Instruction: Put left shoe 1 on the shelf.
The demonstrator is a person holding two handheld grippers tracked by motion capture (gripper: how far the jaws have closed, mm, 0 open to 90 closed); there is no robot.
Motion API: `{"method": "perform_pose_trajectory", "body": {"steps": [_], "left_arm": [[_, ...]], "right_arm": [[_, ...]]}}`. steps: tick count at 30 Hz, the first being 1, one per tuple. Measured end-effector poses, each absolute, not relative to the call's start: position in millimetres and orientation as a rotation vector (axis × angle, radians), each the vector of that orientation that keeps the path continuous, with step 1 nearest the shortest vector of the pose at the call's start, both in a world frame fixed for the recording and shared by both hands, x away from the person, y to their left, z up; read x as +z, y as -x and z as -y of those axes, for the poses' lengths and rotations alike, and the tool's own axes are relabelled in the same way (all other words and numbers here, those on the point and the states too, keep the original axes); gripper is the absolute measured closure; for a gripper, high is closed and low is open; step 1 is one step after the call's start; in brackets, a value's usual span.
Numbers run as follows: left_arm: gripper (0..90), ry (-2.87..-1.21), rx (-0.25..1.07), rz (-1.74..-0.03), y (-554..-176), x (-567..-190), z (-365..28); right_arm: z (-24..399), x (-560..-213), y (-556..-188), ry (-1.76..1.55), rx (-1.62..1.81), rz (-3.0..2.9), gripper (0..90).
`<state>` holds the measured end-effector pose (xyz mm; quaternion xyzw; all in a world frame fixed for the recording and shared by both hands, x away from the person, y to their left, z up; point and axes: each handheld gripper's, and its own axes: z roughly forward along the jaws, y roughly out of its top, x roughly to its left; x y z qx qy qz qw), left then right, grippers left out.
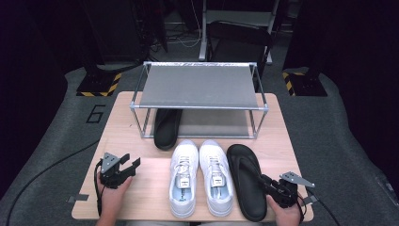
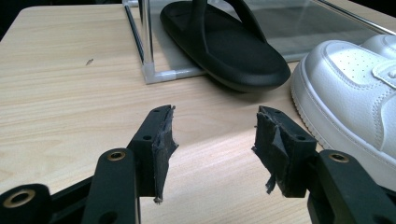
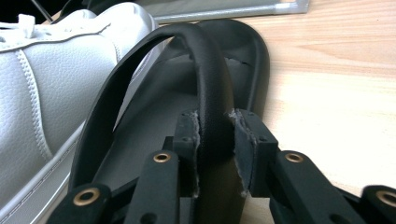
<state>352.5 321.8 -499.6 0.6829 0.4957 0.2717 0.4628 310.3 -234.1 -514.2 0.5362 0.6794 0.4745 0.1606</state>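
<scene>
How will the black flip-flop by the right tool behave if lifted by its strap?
Black flip-flop: likely light foam or rubber. The strap is a thin arch pinched by the right tool, so it may stretch and the sole may dangle. Matte surface suggests decent grip.

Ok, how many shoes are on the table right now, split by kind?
Black flip-flops: 2, one partly under the rack, one by the right gripper.
White sneakers: 2, left and right.
Total: 4

Grey carpet floor (image 1: pixel 339 127), dark surroundings, hazard-striped stand bases (image 1: pixel 99 85)
</scene>
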Motion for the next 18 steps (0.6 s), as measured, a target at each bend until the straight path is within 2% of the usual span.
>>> {"method": "perform_pose_trajectory", "body": {"steps": [11,18], "left_arm": [[46.4,-1.677,0.683,-1.215,-351.5,-503.1,-321.8],[46.3,-1.667,0.684,-1.231,-350.3,-504.6,-326.7]], "right_arm": [[225.1,-510.1,-306.7,-1.511,1.241,-1.903,73.7],[223.6,-507.3,-303.6,-1.503,1.150,-1.852,80.3]]}}
